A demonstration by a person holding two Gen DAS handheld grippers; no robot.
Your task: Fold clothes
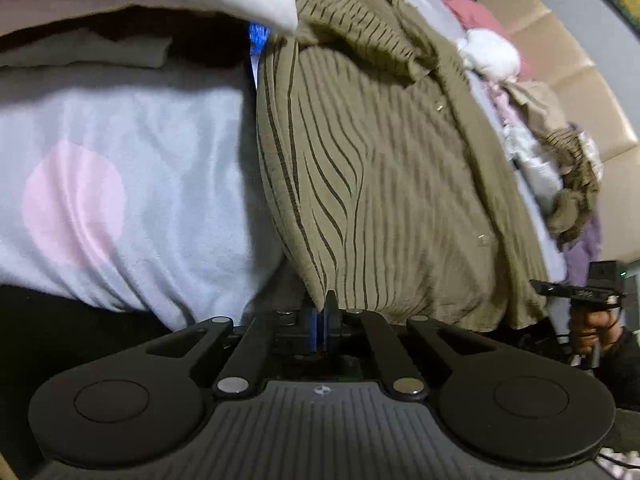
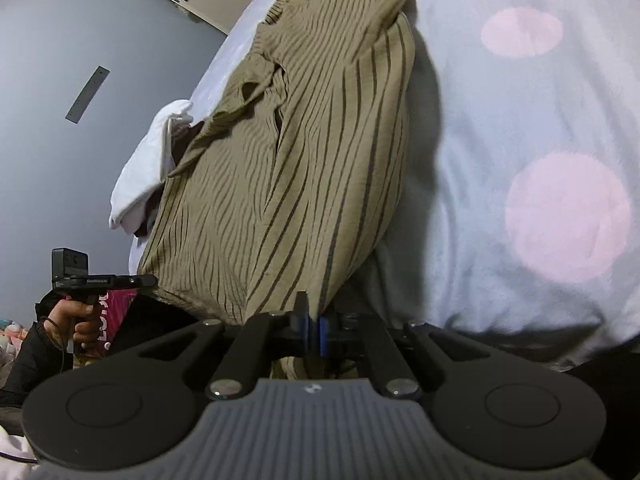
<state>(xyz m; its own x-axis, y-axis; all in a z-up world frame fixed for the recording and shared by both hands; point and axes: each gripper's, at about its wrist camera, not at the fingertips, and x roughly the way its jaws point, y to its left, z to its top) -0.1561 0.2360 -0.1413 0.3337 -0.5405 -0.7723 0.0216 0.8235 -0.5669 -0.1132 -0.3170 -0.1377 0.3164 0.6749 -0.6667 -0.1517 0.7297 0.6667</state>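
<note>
Striped shirt (image 1: 380, 184), olive-tan with thin dark lines and small pale buttons, lies spread over a pale blue bedspread (image 1: 132, 128) printed with large pink dots; its near hem hangs at the bed edge closest to both cameras. Left gripper (image 1: 320, 312): fingers drawn together, a corner of the shirt hem pinched between the blue pads. Right gripper (image 2: 312, 320): likewise closed, clamped on the opposite corner of the same hem, with fabric bunching down just behind the fingers. Each wrist view catches the other gripper off to the side at the hem's far corner, held by a bare hand (image 2: 80, 320) in a dark sleeve. The shirt's far end is rumpled, collar and sleeve folded over on themselves. Beyond it in the left view, a heap of other clothes (image 1: 520, 112): pink, white, lilac pieces, plus another brown striped item. A white garment (image 2: 148, 168) sits touching the shirt's edge in the right view. Grey wall (image 2: 80, 60) behind; tan padded headboard (image 1: 568, 64) past the heap.
</note>
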